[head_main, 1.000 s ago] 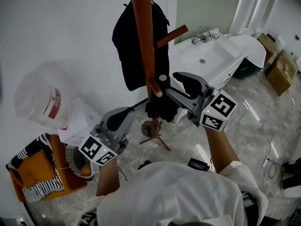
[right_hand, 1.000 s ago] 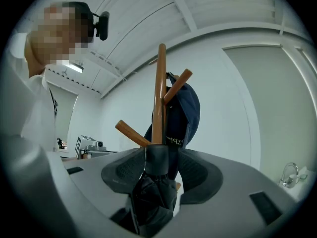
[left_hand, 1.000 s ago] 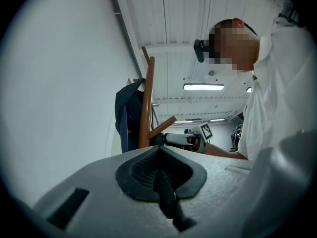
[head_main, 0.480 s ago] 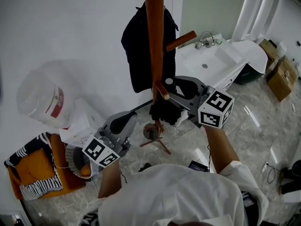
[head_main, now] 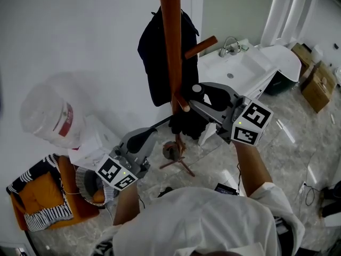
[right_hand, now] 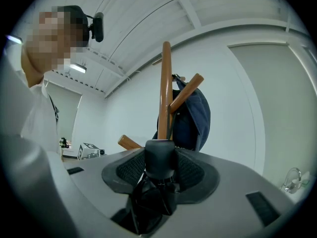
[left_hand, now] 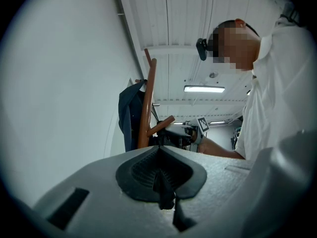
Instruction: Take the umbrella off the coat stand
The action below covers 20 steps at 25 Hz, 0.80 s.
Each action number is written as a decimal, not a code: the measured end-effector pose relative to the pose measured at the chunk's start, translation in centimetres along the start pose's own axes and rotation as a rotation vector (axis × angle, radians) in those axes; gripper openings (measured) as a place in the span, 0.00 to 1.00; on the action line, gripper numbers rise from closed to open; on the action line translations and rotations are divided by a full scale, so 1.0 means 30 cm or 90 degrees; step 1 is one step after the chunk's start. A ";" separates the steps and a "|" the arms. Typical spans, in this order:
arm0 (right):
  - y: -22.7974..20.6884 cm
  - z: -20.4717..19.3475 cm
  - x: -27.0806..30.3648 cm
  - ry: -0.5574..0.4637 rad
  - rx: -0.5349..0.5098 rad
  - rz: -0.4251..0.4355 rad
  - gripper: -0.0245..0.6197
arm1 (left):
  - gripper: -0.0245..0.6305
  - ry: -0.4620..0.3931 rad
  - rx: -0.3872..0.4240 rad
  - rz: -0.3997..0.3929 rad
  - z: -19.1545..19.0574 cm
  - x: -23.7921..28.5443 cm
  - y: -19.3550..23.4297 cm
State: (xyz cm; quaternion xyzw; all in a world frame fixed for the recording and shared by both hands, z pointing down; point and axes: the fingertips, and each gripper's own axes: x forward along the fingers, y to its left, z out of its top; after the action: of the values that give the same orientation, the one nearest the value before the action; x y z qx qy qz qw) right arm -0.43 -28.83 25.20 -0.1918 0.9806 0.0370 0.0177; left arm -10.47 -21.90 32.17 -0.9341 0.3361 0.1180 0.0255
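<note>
The wooden coat stand [head_main: 171,47] rises in the middle of the head view, with a dark jacket [head_main: 157,63] on a far peg. My right gripper [head_main: 198,96] is shut on the black folded umbrella [head_main: 186,124], which hangs close beside the pole near a short peg [head_main: 182,101]. In the right gripper view the umbrella's round black end [right_hand: 159,157] sits clamped between the jaws, its folded cloth [right_hand: 151,202] bunched below, the pole [right_hand: 165,93] right behind. My left gripper [head_main: 139,138] is lower left of the pole, shut and empty; its closed jaws [left_hand: 163,197] point toward the stand [left_hand: 147,108].
A white washbasin [head_main: 234,63] with a tap [head_main: 229,41] stands at the back right. A white bucket [head_main: 50,116] and an orange cloth bundle [head_main: 37,196] lie at the left. Cardboard boxes [head_main: 319,79] sit far right. The stand's feet [head_main: 176,156] spread on the marble floor.
My right gripper stays shut on the umbrella beside the pole and has barely shifted. The left gripper has drifted slightly right and down.
</note>
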 end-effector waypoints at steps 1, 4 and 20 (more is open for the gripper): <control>-0.001 0.008 -0.004 -0.003 -0.002 -0.003 0.31 | 0.06 -0.001 0.000 -0.001 0.003 -0.002 -0.002; -0.009 0.026 -0.020 -0.012 -0.006 -0.014 0.31 | 0.06 -0.005 -0.003 -0.005 0.003 -0.004 -0.007; -0.043 0.143 -0.099 -0.060 -0.030 -0.050 0.31 | 0.06 -0.004 -0.011 -0.025 0.002 0.000 -0.027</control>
State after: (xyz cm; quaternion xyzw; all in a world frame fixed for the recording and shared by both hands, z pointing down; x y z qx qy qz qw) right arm 2.90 -28.55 20.98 -0.2287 0.9692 0.0682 0.0609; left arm -9.97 -21.26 32.10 -0.9403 0.3164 0.1235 0.0212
